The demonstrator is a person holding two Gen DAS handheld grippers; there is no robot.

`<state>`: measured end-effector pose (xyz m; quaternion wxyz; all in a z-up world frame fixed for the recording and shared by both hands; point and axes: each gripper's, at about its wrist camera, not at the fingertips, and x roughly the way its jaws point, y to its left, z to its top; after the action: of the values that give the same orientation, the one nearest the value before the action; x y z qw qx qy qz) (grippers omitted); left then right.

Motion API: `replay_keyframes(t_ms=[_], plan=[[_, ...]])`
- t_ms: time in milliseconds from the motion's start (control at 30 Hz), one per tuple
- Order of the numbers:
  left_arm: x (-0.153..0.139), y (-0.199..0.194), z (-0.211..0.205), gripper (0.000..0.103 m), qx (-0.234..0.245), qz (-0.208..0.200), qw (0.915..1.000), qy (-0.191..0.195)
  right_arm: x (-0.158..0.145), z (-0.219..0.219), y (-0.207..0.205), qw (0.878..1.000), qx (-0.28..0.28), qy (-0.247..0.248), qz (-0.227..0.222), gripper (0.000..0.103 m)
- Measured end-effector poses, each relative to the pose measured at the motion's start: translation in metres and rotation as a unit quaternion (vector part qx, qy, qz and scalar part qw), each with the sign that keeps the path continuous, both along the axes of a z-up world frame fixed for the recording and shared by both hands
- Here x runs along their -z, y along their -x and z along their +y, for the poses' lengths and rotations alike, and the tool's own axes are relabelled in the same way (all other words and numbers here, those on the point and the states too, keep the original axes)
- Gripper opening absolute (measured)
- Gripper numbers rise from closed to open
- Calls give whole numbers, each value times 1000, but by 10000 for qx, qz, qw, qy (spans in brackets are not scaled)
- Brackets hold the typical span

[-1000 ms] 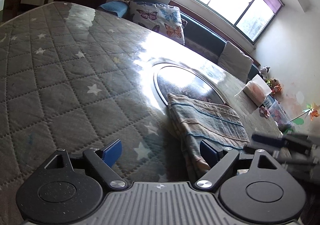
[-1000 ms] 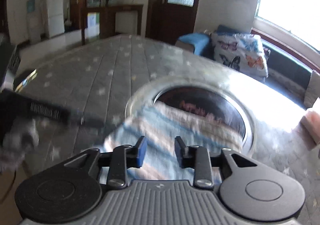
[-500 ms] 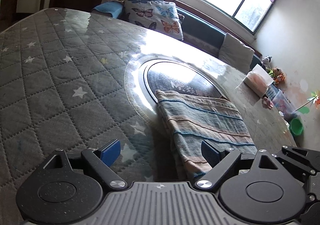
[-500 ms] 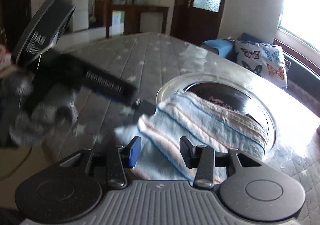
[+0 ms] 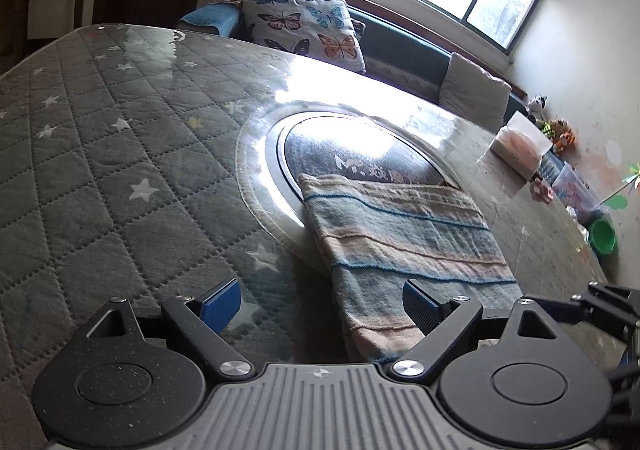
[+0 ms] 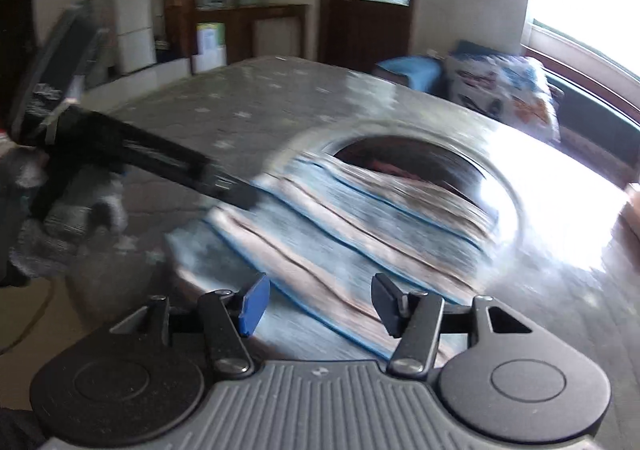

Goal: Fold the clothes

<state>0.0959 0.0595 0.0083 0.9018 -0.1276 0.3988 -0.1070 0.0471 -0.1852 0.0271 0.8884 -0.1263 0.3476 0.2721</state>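
A quilted, glass-topped surface (image 5: 120, 178) carries the striped folded cloth (image 5: 400, 242), half over its round inset. Left tongs (image 5: 320, 304) gape empty; right tongs (image 6: 316, 304) are opening, released. The fold looks finished; next likely setting it aside.

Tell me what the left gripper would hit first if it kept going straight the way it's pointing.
Most likely the near left edge of the folded striped towel, or the quilted table cover beside it. The left gripper stands open and empty, angled down at that edge; depth is hard to judge.
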Motion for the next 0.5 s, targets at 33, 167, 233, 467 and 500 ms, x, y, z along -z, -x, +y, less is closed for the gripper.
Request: replay_keyframes(t_ms=[33, 167, 233, 467, 500], plan=[[2, 0, -1, 90, 7, 14, 10000, -46, 3, -7, -1, 9999, 98, -6, 74, 58], [7, 0, -4, 92, 48, 23, 9998, -216, 18, -35, -2, 9981, 469, -34, 388, 58], [7, 1, -5, 93, 56, -2, 9995, -321, 21, -43, 1, 9976, 535, -62, 429, 58], [-7, 22, -12, 97, 259, -332, 9975, -574, 13, -45, 9, 9981, 532, -239, 213, 58], [-8, 26, -14, 98, 317, -406, 9965, -662, 13, -45, 10, 9981, 501, -281, 221, 58]])
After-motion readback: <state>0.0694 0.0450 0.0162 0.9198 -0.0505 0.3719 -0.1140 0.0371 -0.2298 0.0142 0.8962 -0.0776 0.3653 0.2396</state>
